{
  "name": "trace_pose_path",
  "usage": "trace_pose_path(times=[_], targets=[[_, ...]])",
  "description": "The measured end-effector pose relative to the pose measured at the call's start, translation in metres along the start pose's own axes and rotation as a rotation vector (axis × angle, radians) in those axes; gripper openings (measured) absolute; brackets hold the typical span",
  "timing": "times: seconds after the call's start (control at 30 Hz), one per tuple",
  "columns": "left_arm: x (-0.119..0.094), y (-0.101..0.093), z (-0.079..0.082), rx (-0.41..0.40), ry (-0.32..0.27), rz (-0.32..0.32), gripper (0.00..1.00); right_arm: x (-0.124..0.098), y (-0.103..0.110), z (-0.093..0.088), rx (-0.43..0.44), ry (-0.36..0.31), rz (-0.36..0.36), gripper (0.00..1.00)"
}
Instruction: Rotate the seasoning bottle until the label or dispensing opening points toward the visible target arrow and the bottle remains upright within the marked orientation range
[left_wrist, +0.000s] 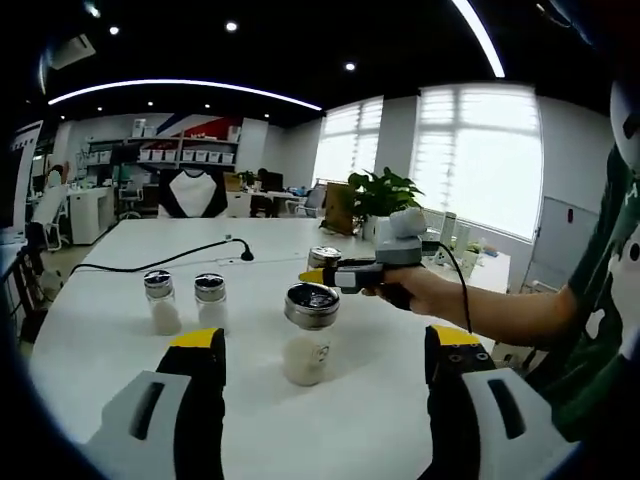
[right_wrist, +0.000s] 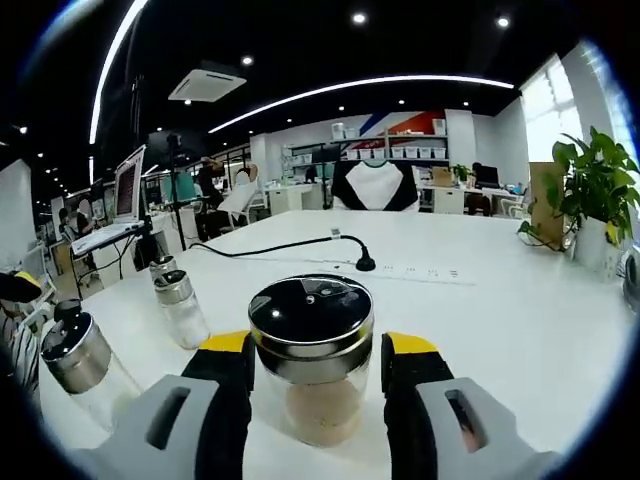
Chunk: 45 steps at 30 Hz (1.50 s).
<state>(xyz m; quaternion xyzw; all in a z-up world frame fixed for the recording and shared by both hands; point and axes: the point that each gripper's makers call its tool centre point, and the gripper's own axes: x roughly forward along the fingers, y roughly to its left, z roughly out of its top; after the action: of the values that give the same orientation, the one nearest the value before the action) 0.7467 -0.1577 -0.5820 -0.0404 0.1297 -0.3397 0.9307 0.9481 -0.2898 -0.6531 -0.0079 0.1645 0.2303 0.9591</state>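
A seasoning bottle (right_wrist: 312, 355) with a black-topped metal lid and tan contents stands upright on the white table (right_wrist: 500, 320). My right gripper (right_wrist: 320, 345) is shut on its glass sides. In the left gripper view the same bottle (left_wrist: 323, 258) sits at the tips of the right gripper (left_wrist: 330, 275), which a person's hand holds. A second bottle (left_wrist: 308, 345) with white contents stands upright just ahead of my left gripper (left_wrist: 326, 340). That gripper's jaws are wide open and apart from it. This second bottle (right_wrist: 80, 360) also appears at the lower left of the right gripper view.
Two small shakers (left_wrist: 160, 300) (left_wrist: 211, 300) stand left of the white-filled bottle; they are the shakers (right_wrist: 183, 305) (right_wrist: 160, 268) in the right gripper view. A black cable (right_wrist: 300, 245) crosses the table behind. A potted plant (left_wrist: 383, 195) stands at the far edge.
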Motion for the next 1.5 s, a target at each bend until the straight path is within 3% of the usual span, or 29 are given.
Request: trace_pose_path(times=[0.23,0.8,1.5], targets=[[-0.002,0.004,-0.002,-0.003,0.004,0.011,0.86,0.003,0.004,-0.005,-0.017,-0.001,0.001,0.42],[-0.006,0.010,-0.012,-0.030,0.012,0.028,0.86,0.002,0.001,-0.005,-0.033,0.002,-0.032,0.42],[-0.011,0.010,-0.012,-0.032,0.000,0.045,0.86,-0.012,-0.002,-0.010,-0.016,0.012,-0.057,0.41]])
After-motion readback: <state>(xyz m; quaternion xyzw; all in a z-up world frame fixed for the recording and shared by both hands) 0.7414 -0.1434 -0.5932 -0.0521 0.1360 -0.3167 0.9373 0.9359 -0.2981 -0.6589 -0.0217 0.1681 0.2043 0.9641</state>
